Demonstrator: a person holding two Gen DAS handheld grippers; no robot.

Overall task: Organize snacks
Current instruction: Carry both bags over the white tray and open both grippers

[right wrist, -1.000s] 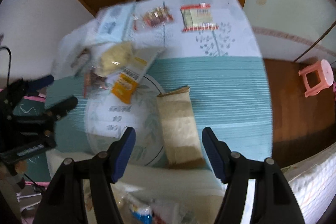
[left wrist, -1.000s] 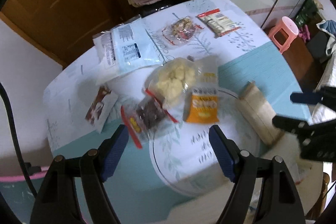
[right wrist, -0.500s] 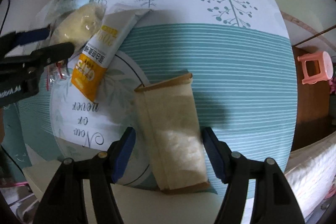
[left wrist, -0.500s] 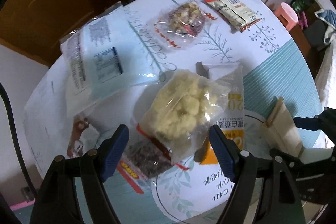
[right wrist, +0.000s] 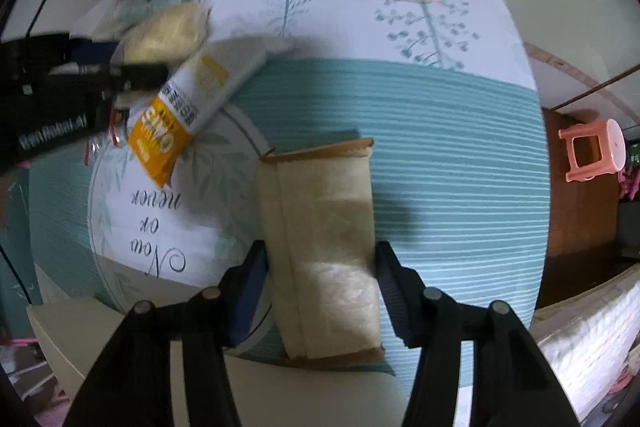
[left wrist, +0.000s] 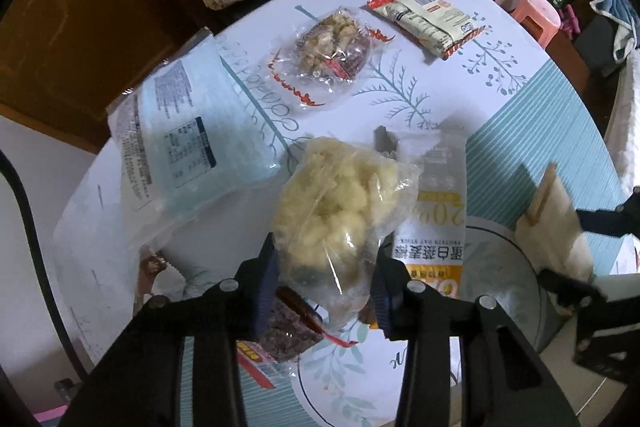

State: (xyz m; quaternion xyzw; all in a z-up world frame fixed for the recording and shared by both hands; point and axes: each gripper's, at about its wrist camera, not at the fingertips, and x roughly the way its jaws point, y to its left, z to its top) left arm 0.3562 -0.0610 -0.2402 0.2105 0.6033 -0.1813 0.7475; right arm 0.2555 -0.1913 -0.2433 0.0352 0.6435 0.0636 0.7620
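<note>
In the left wrist view, my left gripper [left wrist: 324, 287] is closing its jaws on a clear bag of yellow puffed snack [left wrist: 332, 211], and both pads press its lower sides. The bag lies over an orange and white oat bar packet [left wrist: 436, 247] and a dark red snack bag [left wrist: 288, 335]. In the right wrist view, my right gripper [right wrist: 320, 267] points down over a brown paper packet [right wrist: 324, 227]. Its jaws are closing and both pads touch the packet's long edges.
On the tablecloth [right wrist: 440, 131] lie a light blue bag [left wrist: 188, 131], a clear nut mix bag [left wrist: 332, 43] and a cream packet with red ends [left wrist: 428, 15] at the far side. A pink stool [right wrist: 596, 151] stands on the floor to the right. A wooden cabinet is behind the table.
Both grippers came down to the table. The left jaws closed from wide open onto the yellow puff bag. The right jaws narrowed onto the brown paper packet.
</note>
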